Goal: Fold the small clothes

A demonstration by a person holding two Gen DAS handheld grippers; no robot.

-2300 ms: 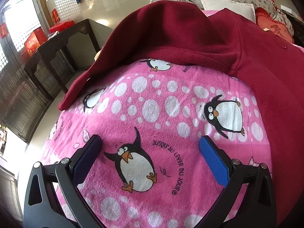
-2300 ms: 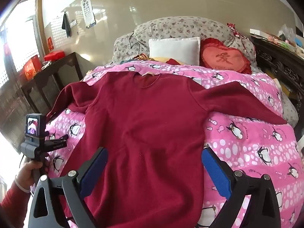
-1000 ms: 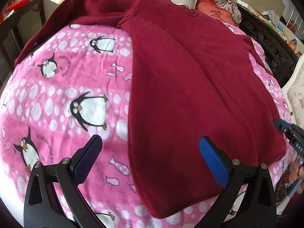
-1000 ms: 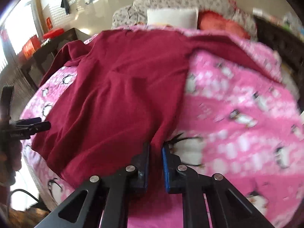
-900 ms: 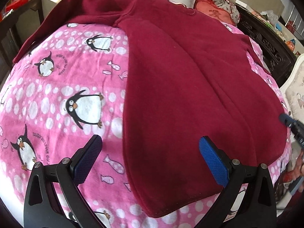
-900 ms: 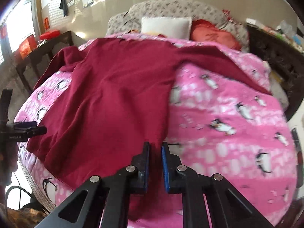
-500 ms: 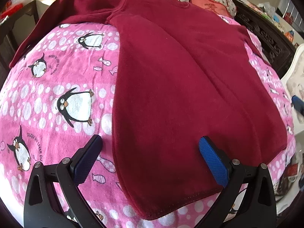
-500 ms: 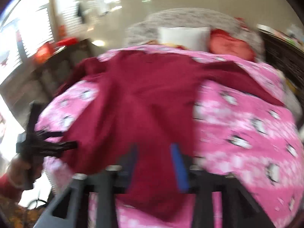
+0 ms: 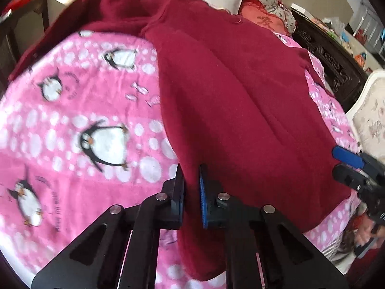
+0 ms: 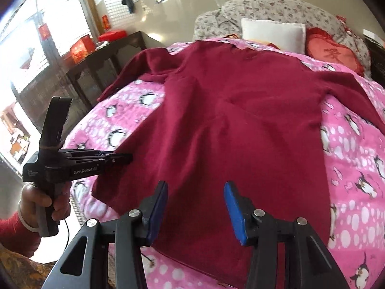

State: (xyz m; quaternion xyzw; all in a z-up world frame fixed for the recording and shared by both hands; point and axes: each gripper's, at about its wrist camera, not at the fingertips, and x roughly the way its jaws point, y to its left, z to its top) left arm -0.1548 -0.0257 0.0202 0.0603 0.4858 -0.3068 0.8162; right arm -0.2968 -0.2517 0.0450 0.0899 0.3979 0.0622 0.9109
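- I'm over a bed, its pink penguin blanket point(image 9: 72, 125) spread wide, with a glossy pale wall behind and a bright window on the left.
- My left tongs point(image 9: 191, 192) are clenched on the dark red garment point(image 9: 240, 101), pinching a fold along its left side edge near the hem; red cloth sits squeezed between the blue pads.
- From my right wrist view, those same left tongs point(image 10: 125, 157) reach in from the side, tips at the garment's point(image 10: 240, 125) left edge, my left hand point(image 10: 45, 204) wrapped round the handle.
- My right tongs point(image 10: 196, 207) are released, fingers spread apart above the hem, red fabric showing between them.
- In the left wrist view the right tongs point(image 9: 346, 161) poke in at the far edge, just beside the garment's other lower corner.
- The garment lies front-up and mostly flat, collar toward the headboard, sleeves flung out to both sides; the left sleeve is bunched near the blanket's edge.
- Beyond the collar: a white pillow point(image 10: 273, 35), a red heart cushion point(image 10: 333, 51), and a grey floral pillow point(image 10: 264, 8) behind them.
- Left of the bed, a dark wooden side table point(image 10: 108, 57) carries red boxes point(image 10: 80, 48).
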